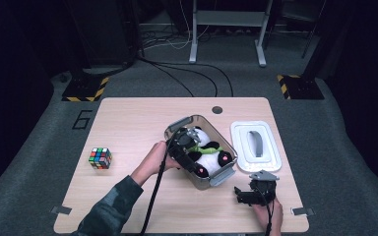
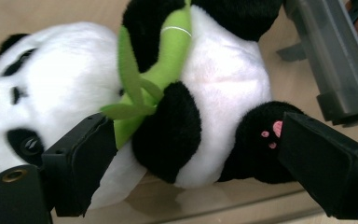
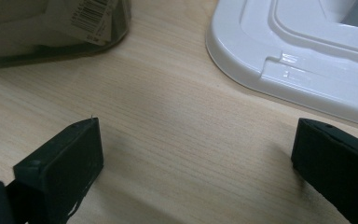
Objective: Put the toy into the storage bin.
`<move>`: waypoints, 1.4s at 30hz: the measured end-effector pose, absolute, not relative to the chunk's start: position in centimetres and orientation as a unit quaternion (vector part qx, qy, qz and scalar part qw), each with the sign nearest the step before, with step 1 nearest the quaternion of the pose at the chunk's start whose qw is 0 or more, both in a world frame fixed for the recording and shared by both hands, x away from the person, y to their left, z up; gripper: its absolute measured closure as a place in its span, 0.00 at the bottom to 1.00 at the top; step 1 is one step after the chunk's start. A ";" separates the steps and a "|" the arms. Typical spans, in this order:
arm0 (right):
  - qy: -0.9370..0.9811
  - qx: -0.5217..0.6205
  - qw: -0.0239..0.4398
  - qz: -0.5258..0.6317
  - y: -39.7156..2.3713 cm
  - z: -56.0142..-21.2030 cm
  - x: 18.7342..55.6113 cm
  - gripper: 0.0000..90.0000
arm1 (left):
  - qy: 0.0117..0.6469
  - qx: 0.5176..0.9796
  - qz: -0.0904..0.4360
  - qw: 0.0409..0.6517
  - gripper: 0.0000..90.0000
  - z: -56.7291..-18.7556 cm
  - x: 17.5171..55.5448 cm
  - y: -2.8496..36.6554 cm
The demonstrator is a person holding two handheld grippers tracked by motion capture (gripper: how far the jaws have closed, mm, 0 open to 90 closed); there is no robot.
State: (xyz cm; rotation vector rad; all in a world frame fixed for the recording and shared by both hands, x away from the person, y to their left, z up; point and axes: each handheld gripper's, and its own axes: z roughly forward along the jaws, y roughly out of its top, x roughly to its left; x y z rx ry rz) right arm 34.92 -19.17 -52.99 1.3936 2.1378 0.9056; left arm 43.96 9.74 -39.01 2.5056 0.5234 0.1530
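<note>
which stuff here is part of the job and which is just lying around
In the job:
- plush panda, lying in the box
- clear storage box
- white lid, off, beside the box
- left gripper, jaws open either side of the panda
- right gripper, jaws open over bare table

Lying about:
- puzzle cube, apart at the table's left

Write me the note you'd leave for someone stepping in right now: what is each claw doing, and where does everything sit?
Left claw: open, jaws either side of the black-and-white plush panda with its green bamboo sprig; whether the pads touch it I cannot tell.
Right claw: open, holding nothing, over bare wooden table.
The panda lies inside the clear grey plastic box.
The white plastic lid with grey handle lies on the table beside the box.
The multicoloured puzzle cube sits at the left.
Left: probably lidding the box.
</note>
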 end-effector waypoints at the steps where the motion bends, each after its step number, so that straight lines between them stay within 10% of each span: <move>1: 0.771 0.502 0.215 0.327 -19.2 -53.0 34.9 0.02 | 0.199 0.932 0.063 0.297 0.12 -38.6 43.7 10.3; 42: 0.771 0.502 0.216 0.326 -19.2 -53.0 34.9 0.02 | 0.358 0.835 0.168 0.382 0.00 -40.1 39.6 25.4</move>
